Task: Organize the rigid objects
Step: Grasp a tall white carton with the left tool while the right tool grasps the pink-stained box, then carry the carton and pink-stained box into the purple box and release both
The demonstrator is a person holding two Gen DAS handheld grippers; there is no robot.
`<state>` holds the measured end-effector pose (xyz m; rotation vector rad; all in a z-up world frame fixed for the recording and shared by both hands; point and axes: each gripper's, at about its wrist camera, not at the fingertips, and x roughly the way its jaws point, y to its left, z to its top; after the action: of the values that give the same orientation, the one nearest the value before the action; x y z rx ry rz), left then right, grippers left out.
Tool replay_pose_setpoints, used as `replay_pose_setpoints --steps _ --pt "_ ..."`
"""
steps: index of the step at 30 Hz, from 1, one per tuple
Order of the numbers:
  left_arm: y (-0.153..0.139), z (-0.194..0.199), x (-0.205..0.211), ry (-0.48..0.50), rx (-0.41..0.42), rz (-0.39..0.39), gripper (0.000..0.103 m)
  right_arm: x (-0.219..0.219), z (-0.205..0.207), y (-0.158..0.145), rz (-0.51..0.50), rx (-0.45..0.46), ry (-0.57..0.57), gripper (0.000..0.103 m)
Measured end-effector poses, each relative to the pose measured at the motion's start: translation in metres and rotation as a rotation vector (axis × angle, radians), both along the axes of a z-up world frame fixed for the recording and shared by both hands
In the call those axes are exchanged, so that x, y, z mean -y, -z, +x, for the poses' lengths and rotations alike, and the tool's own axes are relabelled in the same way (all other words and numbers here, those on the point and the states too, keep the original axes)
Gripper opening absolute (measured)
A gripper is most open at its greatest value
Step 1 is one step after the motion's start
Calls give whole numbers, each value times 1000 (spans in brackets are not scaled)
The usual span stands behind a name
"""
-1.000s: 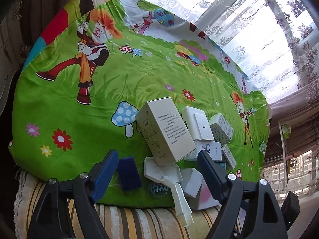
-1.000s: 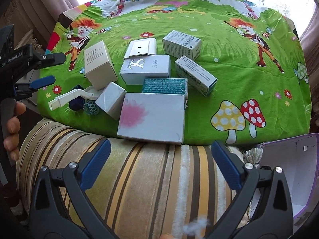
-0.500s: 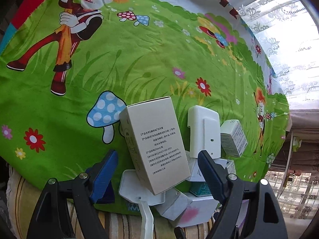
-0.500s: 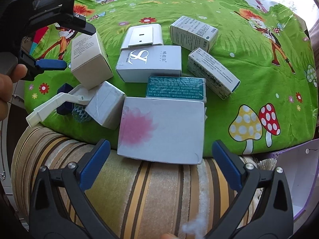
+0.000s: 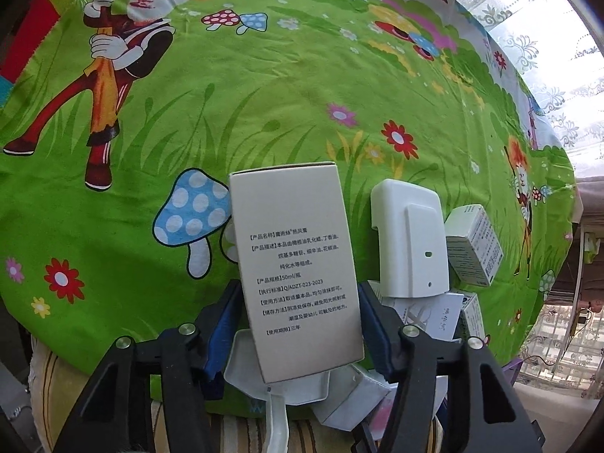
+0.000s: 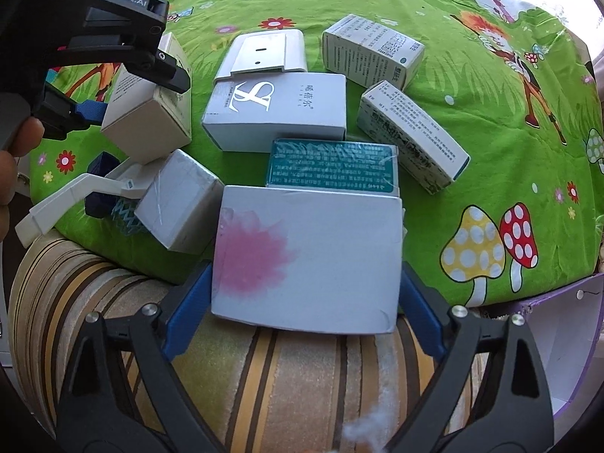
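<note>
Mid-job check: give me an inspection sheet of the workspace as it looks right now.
Surface: green cartoon cloth over a striped cushion.
Job's things: beige carton; pink-blotched white box; teal box; monogram box; two printed cartons.
Clutter: white plastic scoop, dark blue block.
Grippers: left gripper pads against the beige carton's sides; right gripper straddles the pink-blotched white box, contact unclear.
Cables: nothing seen.
Surroundings: lace curtain, purple-edged container.
</note>
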<state>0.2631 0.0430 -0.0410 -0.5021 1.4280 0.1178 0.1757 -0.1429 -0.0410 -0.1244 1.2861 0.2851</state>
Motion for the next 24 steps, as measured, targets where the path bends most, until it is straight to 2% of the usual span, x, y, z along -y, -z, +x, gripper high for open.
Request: replay_pose_setpoints --steps 2,6,13,19,24 --pt "-7 -4 -2 -1 29 10 55 1 -2 -2 8 14 4 94" --pt "-19 -17 -8 -20 95 -2 54 6 -10 -12 27 50 10 94" --pt "-49 -48 -9 -36 252 49 53 21 -20 -35 65 132 31 94" --pt "-72 -67 5 -25 364 54 53 39 -30 -53 71 203 57 94" --pt "-87 -89 27 7 434 17 53 58 -39 -64 87 235 95 94"
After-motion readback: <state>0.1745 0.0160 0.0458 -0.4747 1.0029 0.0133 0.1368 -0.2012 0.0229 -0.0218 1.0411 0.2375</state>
